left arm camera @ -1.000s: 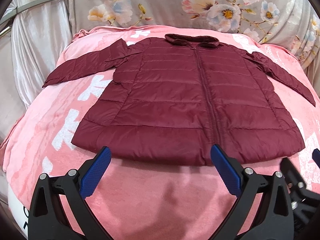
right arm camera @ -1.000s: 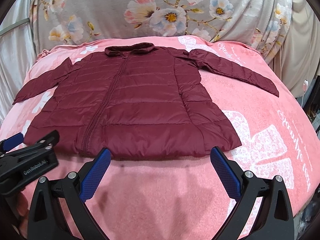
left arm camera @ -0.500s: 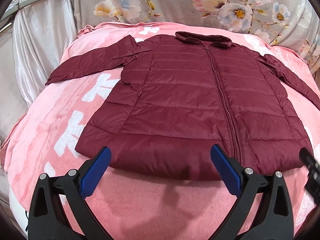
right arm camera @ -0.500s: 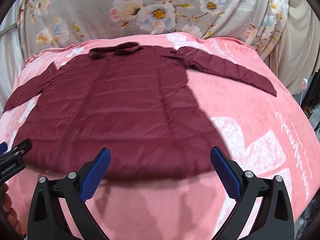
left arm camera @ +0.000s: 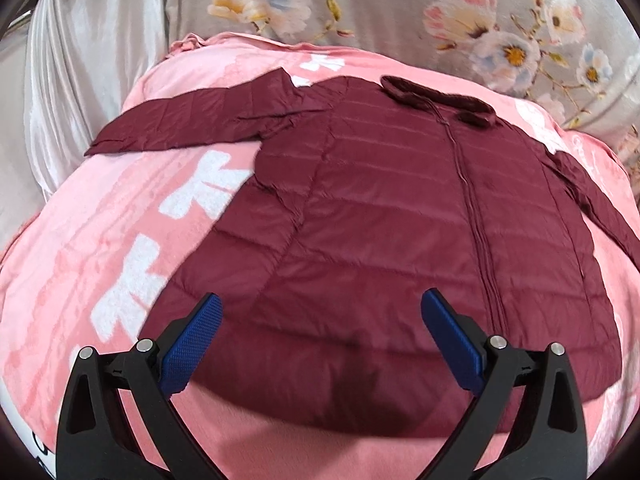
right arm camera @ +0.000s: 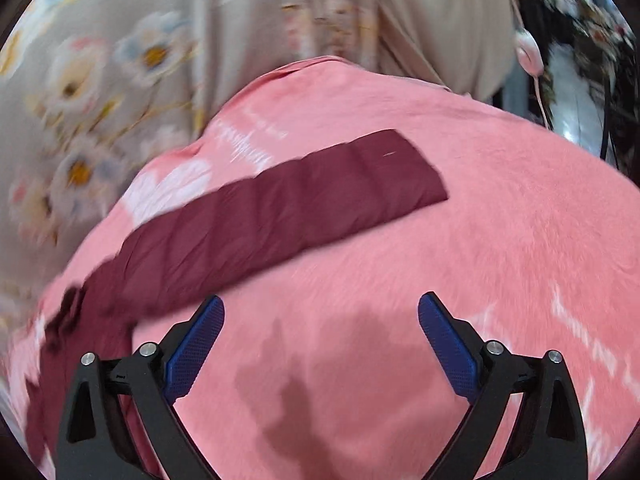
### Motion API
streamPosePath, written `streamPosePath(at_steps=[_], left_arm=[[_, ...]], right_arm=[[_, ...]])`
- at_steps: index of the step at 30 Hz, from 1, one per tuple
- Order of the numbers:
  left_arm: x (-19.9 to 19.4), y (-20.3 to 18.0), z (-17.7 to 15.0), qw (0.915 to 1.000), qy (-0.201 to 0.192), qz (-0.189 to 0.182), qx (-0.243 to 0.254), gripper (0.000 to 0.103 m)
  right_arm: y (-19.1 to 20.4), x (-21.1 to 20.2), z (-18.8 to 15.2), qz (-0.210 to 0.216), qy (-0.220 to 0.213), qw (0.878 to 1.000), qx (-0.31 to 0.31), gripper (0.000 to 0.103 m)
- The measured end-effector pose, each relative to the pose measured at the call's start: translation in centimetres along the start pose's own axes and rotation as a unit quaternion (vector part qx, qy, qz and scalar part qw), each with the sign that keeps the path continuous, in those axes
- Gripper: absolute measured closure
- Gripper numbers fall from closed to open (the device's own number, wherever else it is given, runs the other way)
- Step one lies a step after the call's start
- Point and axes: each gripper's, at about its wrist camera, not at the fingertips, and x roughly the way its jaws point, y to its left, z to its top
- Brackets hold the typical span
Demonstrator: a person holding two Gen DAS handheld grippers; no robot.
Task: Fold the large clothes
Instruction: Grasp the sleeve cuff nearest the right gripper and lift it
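Observation:
A dark red quilted jacket (left arm camera: 400, 216) lies flat and zipped on the pink blanket (left arm camera: 120, 248), collar at the far end, sleeves spread out to both sides. My left gripper (left arm camera: 322, 320) hangs open just above the jacket's near hem, left of the zip, with nothing between its blue pads. In the right wrist view the jacket's right sleeve (right arm camera: 280, 216) stretches diagonally across the blanket, cuff toward the upper right. The right gripper (right arm camera: 320, 322) is open over bare blanket, just near of the sleeve; the view is motion-blurred.
A floral grey fabric (left arm camera: 400, 16) backs the far side. A shiny white curtain (left arm camera: 80, 80) hangs at the left. In the right wrist view beige cloth (right arm camera: 420, 20) and a dark cluttered area (right arm camera: 588, 40) lie beyond the blanket's (right arm camera: 500, 240) right edge.
The left gripper has moved forward over the jacket's hem. The right gripper has swung right and forward, from facing the whole jacket to facing the right sleeve.

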Motion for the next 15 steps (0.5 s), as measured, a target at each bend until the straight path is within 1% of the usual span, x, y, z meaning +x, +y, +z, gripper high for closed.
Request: streamPosePath(at_steps=[2, 3, 4, 7, 8, 10, 11, 12, 14, 15], left_arm=[[0.2, 0.3, 0.4, 0.9999, -0.007, 0.011, -0.003, 0.006], [0.4, 0.5, 0.6, 0.9998, -0.010, 0.017, -0.005, 0.006], [0.5, 0.6, 0.7, 0.9997, -0.011, 0.020, -0.007, 0.006], [1.2, 1.1, 1.3, 0.9996, -0.006, 0.021, -0.015, 0.006], [1.4, 1.1, 1.4, 0.9997, -0.003, 0.019, -0.017, 0.006], [1.8, 1.1, 1.6, 0.9997, 0.003, 0.013, -0.020, 0.006], [2.0, 1.1, 1.6, 0.9997, 0.004, 0.012, -0.019, 0.006], [2.1, 1.1, 1.8, 0.9998, 0.005, 0.008, -0.018, 0.006], [2.2, 1.1, 1.9, 0.9998, 0.006, 0.006, -0.018, 0.006], [2.3, 1.1, 2.1, 0.9998, 0.005, 0.005, -0.018, 0.006]], right_arm=[[-1.3, 1.5, 1.3, -0.002, 0.003, 1.000, 0.029, 0.013], [-2.0, 2.4, 2.0, -0.003, 0.005, 0.999, 0.040, 0.019], [-2.7, 3.4, 2.5, -0.008, 0.009, 0.998, 0.055, 0.022], [-4.1, 6.0, 3.4, 0.003, 0.025, 0.994, 0.103, 0.037], [-4.3, 6.4, 3.5, 0.005, 0.026, 0.993, 0.116, 0.042], [-4.3, 7.1, 4.2, 0.006, 0.012, 0.992, 0.127, 0.050], [-4.2, 7.3, 4.5, 0.009, 0.012, 0.992, 0.126, 0.065], [-3.8, 7.6, 4.9, 0.017, 0.014, 0.992, 0.126, 0.082], [-2.7, 7.4, 5.6, 0.033, 0.003, 0.991, 0.128, 0.094], [-1.6, 6.9, 6.0, 0.040, -0.009, 0.992, 0.121, 0.096]])
